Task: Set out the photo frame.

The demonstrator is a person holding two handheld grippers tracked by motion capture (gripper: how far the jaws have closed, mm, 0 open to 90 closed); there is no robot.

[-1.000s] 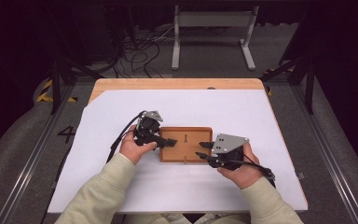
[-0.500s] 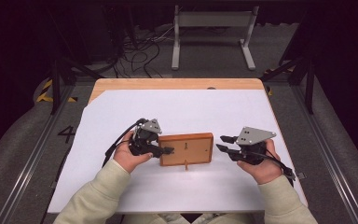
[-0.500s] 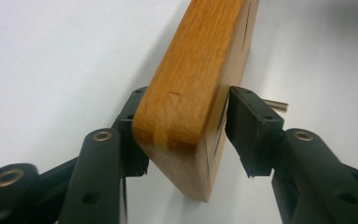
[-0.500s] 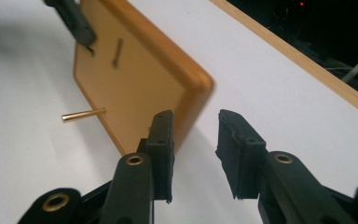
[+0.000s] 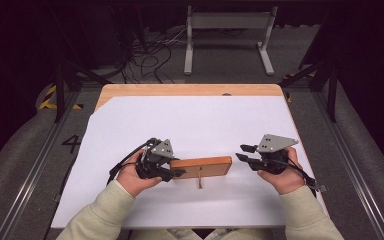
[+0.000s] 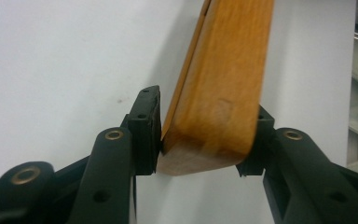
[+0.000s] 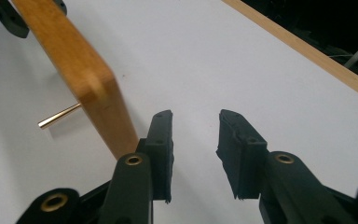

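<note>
A wooden board stands tipped up on its long edge over the white sheet, and a thin brass pin sticks out of its near face. My left gripper has just been closing on the board's left end and now clamps it. In the left gripper view the pads press both faces of the board. My right gripper is open a short way off the board's right end. In the right gripper view its jaws hold nothing, with the board and pin just left of them.
The white sheet covers most of a wooden table. Behind the table a metal stand and loose cables lie on the floor. Rails run along both sides. The person's pale sleeves come in from the near edge.
The board has gone from lying flat to standing on edge in the left gripper. The right gripper has let go of it and drawn off to the right.
</note>
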